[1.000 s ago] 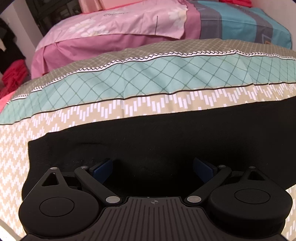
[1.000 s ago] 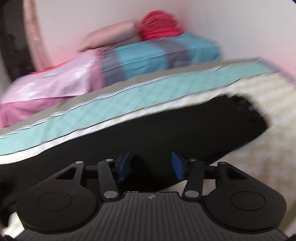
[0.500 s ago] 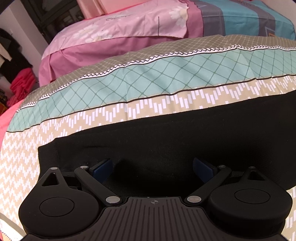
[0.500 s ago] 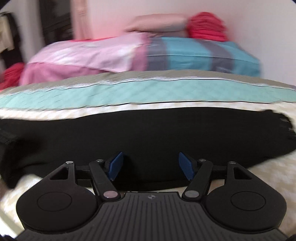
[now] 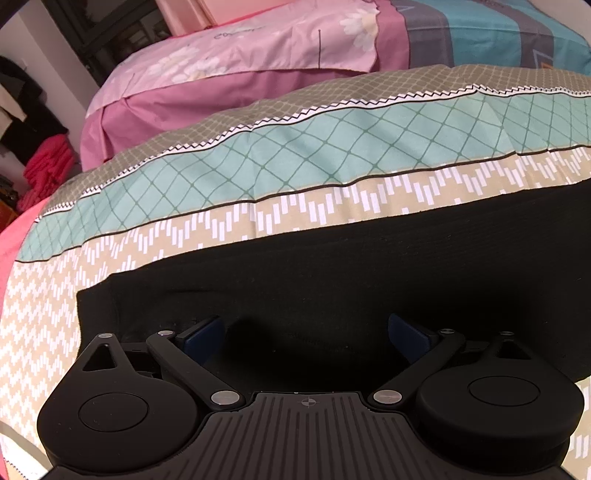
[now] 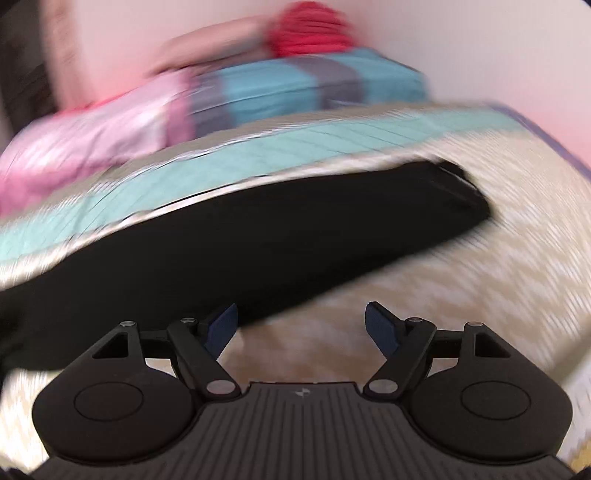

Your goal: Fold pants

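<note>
Nearest to us, our left tongs (image 5: 306, 330) stand spread wide, released, with nothing between the blue pads (image 5: 202, 332). Both pads hover over the black pants (image 5: 332, 280), which fill the space right ahead of the left tongs; whether the pads touch the cloth we cannot tell. The pants lie flat on the bed, and a squared end of them sits ahead and to the left of the left tongs.

Our right tongs (image 6: 300, 325) are also spread and released, gripping nothing. This view is smeared by blur. Here the pants (image 6: 258, 243) run as a long dark band from the left of the right tongs up and away to the right, ending in a narrow tip. The left pad overlaps the near edge of the cloth, while the right pad sits over the bare bedspread (image 6: 424, 280).

Beyond the pants we see the bedspread (image 5: 295, 158) with beige zigzag, teal lattice and grey bands. Farther still lies a pink quilt (image 5: 236, 70), beside a blue one (image 5: 498, 33). Far left of the left tongs is a red heap (image 5: 48, 170); farthest ahead of the right tongs, a red bundle (image 6: 310, 33) against the wall.
</note>
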Demonstrator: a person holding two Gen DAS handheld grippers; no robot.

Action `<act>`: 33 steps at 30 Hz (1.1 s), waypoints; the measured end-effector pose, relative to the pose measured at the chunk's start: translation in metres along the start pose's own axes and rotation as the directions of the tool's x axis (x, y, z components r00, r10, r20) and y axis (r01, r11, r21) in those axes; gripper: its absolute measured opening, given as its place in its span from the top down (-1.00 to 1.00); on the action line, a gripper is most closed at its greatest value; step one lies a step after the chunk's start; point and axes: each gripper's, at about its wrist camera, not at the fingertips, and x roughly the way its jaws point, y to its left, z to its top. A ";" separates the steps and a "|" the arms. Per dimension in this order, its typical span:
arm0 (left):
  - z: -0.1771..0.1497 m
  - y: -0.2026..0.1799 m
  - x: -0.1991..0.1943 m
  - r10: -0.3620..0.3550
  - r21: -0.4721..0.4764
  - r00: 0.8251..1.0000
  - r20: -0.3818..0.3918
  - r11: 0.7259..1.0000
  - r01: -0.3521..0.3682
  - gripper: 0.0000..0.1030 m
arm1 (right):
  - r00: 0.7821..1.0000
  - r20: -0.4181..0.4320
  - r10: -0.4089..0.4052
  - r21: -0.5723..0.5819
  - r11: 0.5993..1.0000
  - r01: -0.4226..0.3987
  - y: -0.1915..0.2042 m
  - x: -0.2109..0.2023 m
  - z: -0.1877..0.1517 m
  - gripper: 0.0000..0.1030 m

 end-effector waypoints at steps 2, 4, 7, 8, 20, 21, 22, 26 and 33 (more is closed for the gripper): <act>-0.001 0.002 0.001 -0.003 -0.006 1.000 0.000 1.000 0.003 -1.00 | 1.000 -0.010 0.030 0.150 0.988 -0.028 -0.032 -0.006 -0.002 -0.55; -0.001 0.004 0.002 -0.009 -0.019 1.000 -0.001 1.000 0.009 -1.00 | 0.993 0.004 0.122 0.296 0.948 -0.117 -0.060 -0.007 -0.002 -0.57; -0.002 0.010 0.006 -0.032 -0.058 0.999 -0.011 0.998 0.032 -1.00 | 0.972 0.014 0.236 0.476 0.853 -0.214 -0.088 0.003 0.006 -0.66; -0.002 0.012 0.007 -0.039 -0.073 0.999 -0.017 0.997 0.038 -1.00 | 0.967 0.014 0.256 0.508 0.831 -0.227 -0.093 0.009 0.011 -0.66; 0.001 0.017 0.012 -0.055 -0.123 0.998 -0.035 0.991 0.051 -1.00 | 0.928 0.174 0.330 0.566 0.738 -0.368 -0.084 0.051 0.027 -0.57; 0.001 0.018 0.012 -0.060 -0.128 0.998 -0.035 0.990 0.055 -1.00 | 0.928 0.170 0.333 0.508 0.777 -0.372 -0.074 0.048 0.023 -0.58; 0.001 0.019 0.013 -0.065 -0.132 0.997 -0.034 0.989 0.060 -1.00 | 0.936 0.165 0.311 0.432 0.830 -0.352 -0.063 0.045 0.022 -0.58; 0.000 0.023 0.014 -0.087 -0.146 0.996 -0.028 0.986 0.082 -1.00 | 0.968 0.140 0.209 0.372 0.895 -0.247 -0.055 0.055 0.034 0.17; -0.002 0.056 -0.017 -0.179 -0.295 0.982 0.057 0.937 0.188 -1.00 | 0.967 0.251 -0.043 0.075 0.997 0.025 0.028 0.013 0.052 0.58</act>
